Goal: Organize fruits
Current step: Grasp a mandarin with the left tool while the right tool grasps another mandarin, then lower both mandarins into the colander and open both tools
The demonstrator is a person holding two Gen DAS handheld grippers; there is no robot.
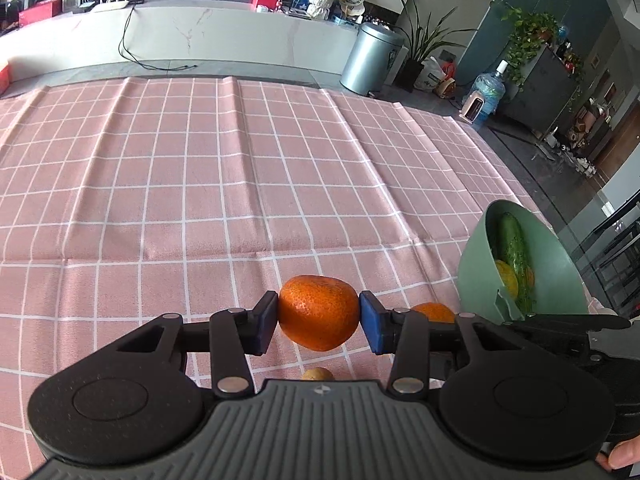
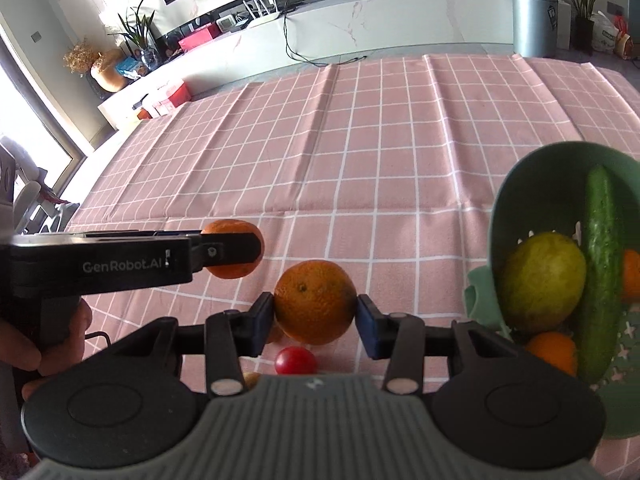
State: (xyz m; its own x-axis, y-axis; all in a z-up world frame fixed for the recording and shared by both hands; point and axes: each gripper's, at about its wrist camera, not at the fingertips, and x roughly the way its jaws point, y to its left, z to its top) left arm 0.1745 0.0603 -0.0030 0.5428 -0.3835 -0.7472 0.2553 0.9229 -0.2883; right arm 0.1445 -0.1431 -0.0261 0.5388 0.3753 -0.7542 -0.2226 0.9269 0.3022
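Observation:
My left gripper [image 1: 319,316] is shut on an orange mandarin [image 1: 318,312], held above the pink checked cloth. In the right wrist view that gripper [image 2: 240,250] comes in from the left with its mandarin [image 2: 232,254]. My right gripper [image 2: 316,314] is shut on a second mandarin [image 2: 315,302]; part of that fruit shows in the left wrist view [image 1: 434,312]. A green bowl [image 2: 516,184] at the right holds a cucumber [image 2: 600,264], a yellow-green fruit [image 2: 542,280] and small oranges [image 2: 554,350]. It also shows in the left wrist view [image 1: 560,280].
A red cherry tomato [image 2: 295,361] lies on the cloth under my right gripper. A small brownish fruit [image 1: 318,374] lies under my left gripper. The pink checked cloth [image 1: 200,180] stretches ahead. Beyond it are a white counter and a metal bin [image 1: 370,58].

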